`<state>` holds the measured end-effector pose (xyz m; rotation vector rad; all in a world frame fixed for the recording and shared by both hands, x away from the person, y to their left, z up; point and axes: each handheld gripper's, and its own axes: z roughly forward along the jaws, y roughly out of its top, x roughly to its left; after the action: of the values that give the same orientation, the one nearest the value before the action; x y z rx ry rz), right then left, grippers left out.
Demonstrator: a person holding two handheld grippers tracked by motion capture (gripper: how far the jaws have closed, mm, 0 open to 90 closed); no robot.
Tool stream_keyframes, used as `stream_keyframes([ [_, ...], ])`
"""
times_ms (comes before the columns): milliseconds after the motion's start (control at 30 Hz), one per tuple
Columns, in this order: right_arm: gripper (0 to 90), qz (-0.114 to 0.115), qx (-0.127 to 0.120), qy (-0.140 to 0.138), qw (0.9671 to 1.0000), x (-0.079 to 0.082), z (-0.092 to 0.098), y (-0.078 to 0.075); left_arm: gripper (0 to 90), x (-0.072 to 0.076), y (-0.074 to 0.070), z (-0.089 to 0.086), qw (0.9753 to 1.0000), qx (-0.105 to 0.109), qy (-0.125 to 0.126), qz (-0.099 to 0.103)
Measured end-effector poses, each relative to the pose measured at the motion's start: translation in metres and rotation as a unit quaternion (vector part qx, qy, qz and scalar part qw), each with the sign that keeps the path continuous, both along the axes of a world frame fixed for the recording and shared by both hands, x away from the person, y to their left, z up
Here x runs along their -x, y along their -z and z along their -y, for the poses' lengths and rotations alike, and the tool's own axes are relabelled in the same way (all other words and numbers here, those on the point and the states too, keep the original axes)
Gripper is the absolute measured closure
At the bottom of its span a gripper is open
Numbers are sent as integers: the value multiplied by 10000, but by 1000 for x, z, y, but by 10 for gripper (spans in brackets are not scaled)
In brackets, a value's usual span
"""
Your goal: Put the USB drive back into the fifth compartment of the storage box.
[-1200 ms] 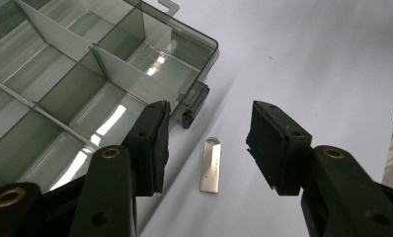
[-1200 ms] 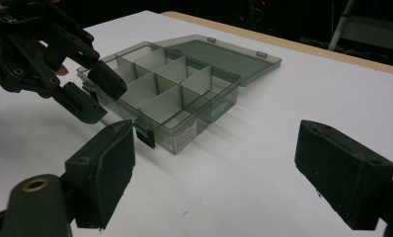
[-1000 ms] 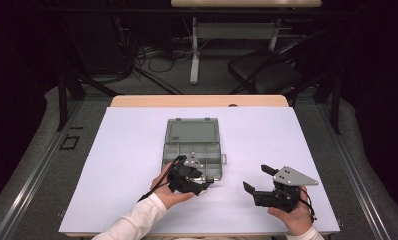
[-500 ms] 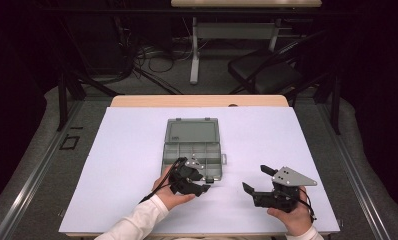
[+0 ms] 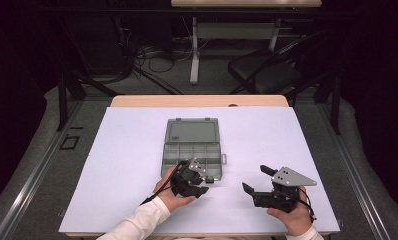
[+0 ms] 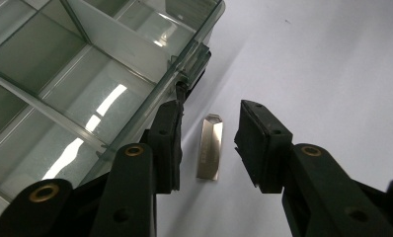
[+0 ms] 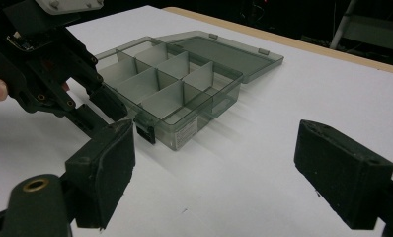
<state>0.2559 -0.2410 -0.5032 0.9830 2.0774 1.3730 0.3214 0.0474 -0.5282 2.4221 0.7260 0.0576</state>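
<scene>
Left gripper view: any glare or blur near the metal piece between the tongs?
Left gripper view: bright streaks of glare on the clear organizer box; the small metal piece reads sharp, the left tongs soft at the bottom. High view: evenly lit sheet, dark surroundings.

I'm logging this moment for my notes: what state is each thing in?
Organizer box: lid open and laid flat, the compartments in sight bare.
Metal USB stick: flat on the table beside the box, not gripped.
Left tool: open, straddling the stick.
Right tool: open, holding nothing.
</scene>
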Motion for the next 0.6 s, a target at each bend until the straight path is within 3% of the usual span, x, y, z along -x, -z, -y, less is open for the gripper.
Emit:
stream_keyframes([
  [600, 159, -12, 26, -29, 10000, 0, 0, 0, 683, 0, 1, 3, 9992, -370, 137, -11],
])
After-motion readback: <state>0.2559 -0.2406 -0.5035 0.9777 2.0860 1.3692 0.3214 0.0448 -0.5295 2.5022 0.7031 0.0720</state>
